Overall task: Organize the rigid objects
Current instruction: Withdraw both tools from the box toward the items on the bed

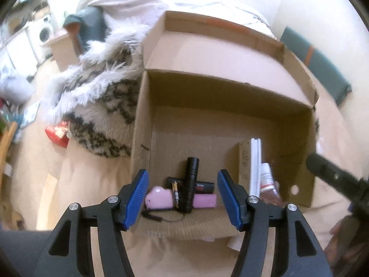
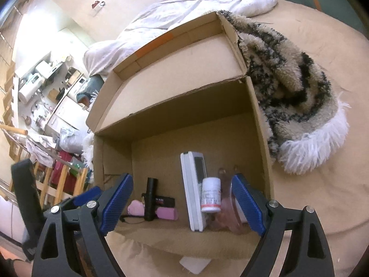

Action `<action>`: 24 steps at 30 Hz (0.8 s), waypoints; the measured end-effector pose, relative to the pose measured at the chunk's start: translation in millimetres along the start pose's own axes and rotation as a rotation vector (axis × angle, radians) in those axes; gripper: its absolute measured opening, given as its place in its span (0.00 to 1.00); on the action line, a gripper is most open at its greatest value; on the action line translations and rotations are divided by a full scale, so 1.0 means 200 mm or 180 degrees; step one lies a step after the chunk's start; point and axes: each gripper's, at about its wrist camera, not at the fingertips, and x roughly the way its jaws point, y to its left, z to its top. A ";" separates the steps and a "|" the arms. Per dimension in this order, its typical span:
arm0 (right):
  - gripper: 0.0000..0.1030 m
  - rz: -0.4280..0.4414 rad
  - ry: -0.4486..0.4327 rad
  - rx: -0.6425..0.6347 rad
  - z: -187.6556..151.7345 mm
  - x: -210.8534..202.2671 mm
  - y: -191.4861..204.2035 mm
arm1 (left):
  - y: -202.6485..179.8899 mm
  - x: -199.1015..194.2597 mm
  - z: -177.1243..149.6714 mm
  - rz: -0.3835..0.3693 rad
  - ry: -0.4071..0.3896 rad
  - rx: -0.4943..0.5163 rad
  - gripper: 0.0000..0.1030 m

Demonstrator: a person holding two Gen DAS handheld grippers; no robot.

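Nearest the left wrist camera, the left gripper (image 1: 182,198) hangs released, its blue ribbed pads (image 1: 136,198) spread wide with nothing between them, poised at the open near side of the brown cardboard box (image 1: 143,120). Just beyond its tips, on the box floor, lies a pink rectangular bar (image 1: 205,202) with a pale pink rounded piece (image 1: 159,197) at its left end; a black cylindrical flashlight (image 1: 190,184) rests across them, pointing inward, and a flat black device with a red label (image 1: 203,187) lies crosswise beneath it. A thin black cord (image 1: 159,218) trails on the floor in front of them.

The right gripper (image 2: 182,205) is likewise released, its blue pads (image 2: 116,205) wide apart and holding nothing. Between its tips, in the right part of the box, a white remote control with a grey screen (image 2: 192,189) stands on edge, a small white pill bottle with a red-banded label (image 2: 210,195) is upright just beside it, and a clear pinkish plastic item (image 2: 227,210), too blurred to identify, sits against the bottle by the right pad.

Farther in, the box's back wall rises to an opened lid flap (image 2: 175,78). Beside the box a shaggy cream-and-black patterned blanket with white fringe (image 2: 288,87) is heaped on the beige bed sheet (image 2: 334,196), and beyond it lies a rumpled white duvet (image 2: 196,2)
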 end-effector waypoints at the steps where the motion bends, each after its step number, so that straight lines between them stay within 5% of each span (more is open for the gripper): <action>1: 0.90 -0.0016 -0.0012 -0.0010 -0.01 -0.02 0.01 | 0.01 -0.02 0.00 0.0001 0.0036 -0.0024 0.57; 19: 0.90 -0.0038 0.0356 0.0302 -0.36 -0.10 -0.02 | 0.20 -0.10 -0.28 0.0187 0.0246 -0.0227 0.60; 24: 0.90 -0.0317 0.0625 0.0379 -0.43 -0.02 -0.07 | 0.23 -0.05 -0.31 0.0407 0.0319 -0.0231 0.60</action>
